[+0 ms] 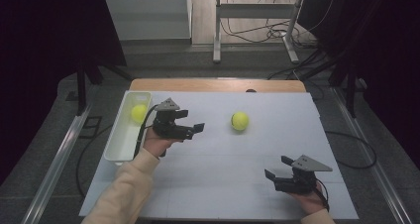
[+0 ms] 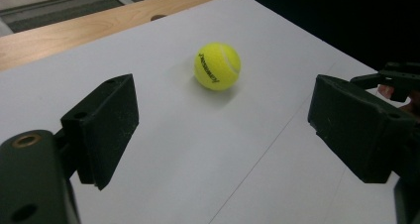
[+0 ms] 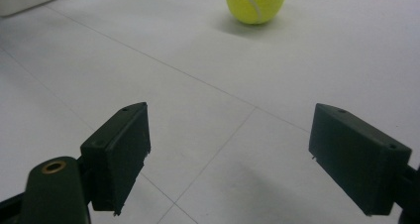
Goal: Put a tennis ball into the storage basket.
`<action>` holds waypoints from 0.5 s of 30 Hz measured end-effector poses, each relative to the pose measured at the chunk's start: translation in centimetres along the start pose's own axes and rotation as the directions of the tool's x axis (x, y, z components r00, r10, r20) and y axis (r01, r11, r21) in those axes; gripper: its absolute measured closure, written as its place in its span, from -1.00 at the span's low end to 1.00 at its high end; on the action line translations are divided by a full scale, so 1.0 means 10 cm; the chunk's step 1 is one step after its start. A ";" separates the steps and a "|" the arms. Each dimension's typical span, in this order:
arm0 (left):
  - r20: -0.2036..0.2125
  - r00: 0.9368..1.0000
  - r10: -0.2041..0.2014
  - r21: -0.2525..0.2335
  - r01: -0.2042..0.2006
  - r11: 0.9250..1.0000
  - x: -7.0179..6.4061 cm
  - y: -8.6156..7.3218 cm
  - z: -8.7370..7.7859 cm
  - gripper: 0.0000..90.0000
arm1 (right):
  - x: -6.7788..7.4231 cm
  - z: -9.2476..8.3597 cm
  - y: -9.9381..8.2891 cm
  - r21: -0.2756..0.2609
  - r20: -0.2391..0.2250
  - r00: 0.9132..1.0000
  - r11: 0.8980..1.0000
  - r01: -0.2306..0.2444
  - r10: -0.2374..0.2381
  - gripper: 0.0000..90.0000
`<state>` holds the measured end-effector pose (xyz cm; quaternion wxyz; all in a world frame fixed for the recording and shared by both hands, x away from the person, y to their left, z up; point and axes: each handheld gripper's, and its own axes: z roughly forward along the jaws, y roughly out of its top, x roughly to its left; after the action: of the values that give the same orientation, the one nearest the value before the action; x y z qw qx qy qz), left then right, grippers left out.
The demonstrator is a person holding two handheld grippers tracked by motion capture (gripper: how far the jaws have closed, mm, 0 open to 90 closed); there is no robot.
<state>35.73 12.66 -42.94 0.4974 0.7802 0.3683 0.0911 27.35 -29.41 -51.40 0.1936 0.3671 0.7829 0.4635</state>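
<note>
Showing two tennis balls (image 1: pixel 239 120), one in white tray (image 1: pixel 120 144), two grippers (image 1: pixel 195 128)

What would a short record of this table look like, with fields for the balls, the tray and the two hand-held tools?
loose ball: tennis ball on the white board, apart from both tools
second ball: second ball lying in the white tray
tray place: left edge of the board
left gripper: jaws open, empty, aimed at the loose ball
right gripper: jaws open, empty, low near the front right corner
</note>
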 end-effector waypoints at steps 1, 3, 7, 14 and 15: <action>0.001 1.000 -0.001 0.002 0.001 1.000 0.00 0.00 0.02 -0.71 | 0.00 0.00 0.00 0.000 -0.001 1.000 1.000 0.002 -0.002 -0.62; 0.003 1.000 -0.003 0.003 0.003 1.000 0.00 0.00 0.05 -0.71 | 0.00 0.01 0.01 0.000 -0.002 1.000 1.000 -0.002 0.002 -0.62; 0.005 1.000 -0.001 0.016 0.001 1.000 0.01 0.00 0.13 -0.71 | 0.01 0.02 0.00 0.005 -0.005 1.000 1.000 0.005 -0.005 -0.62; 0.011 1.000 -0.004 0.025 0.004 1.000 0.00 0.02 0.23 -0.71 | 0.01 0.03 0.00 0.008 -0.007 1.000 1.000 0.007 -0.006 -0.62; 0.011 1.000 -0.006 0.029 0.006 1.000 0.00 0.02 0.25 -0.71 | 0.01 0.04 0.00 0.009 -0.008 1.000 1.000 0.007 -0.007 -0.62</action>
<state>37.08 10.81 -43.96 0.4883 0.7867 0.3692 0.0802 27.58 -29.12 -51.55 0.1905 0.3634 0.7870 0.4607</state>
